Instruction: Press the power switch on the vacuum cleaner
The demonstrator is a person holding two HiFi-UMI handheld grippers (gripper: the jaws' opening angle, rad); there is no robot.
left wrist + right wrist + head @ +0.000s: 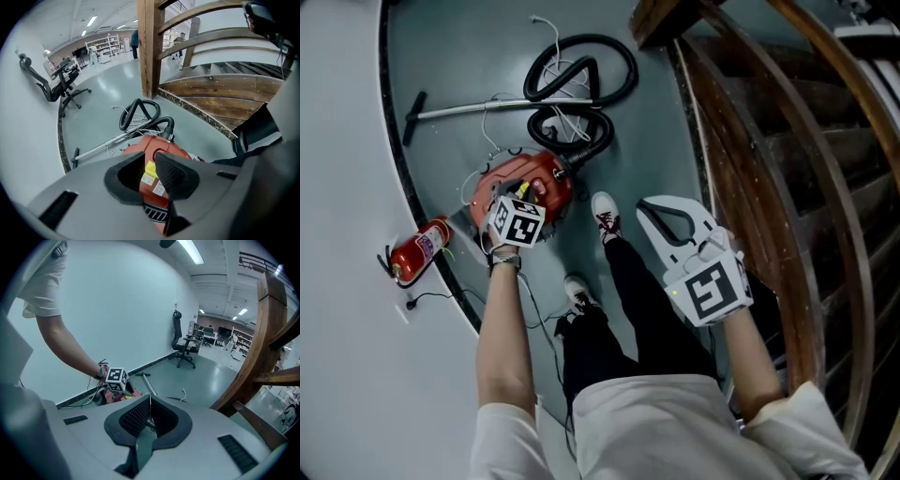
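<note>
1. Red plastic shows through the slim gap between the jaws of the left hand-held gripper (150,164). They stand narrowly apart and hold nothing.
2. That hand-held gripper hangs just over the top of the vacuum cleaner (161,145), nose down toward its body. No view settles whether a jaw tip touches the casing.
3. The power switch cannot be picked out for certain. The marker cube covers that part of the body in the head view.
4. The right hand-held gripper (149,399) has its jaws closed tip to tip, empty. It is held up beside the person's leg, well apart from the vacuum cleaner.
5. The vacuum cleaner sits on the grey floor (487,56) near the curved wall, just beside the person's shoes (605,214).
6. Its black hose (581,70) coils beyond it, and the metal wand (478,110) lies across the floor.
7. A fire extinguisher (420,248) rests by the wall, and a wooden staircase (769,141) rises on the right.
8. As I judge it, the reach to the machine is done. The press itself is not yet shown, and confirming the switch has gone in is what remains.
</note>
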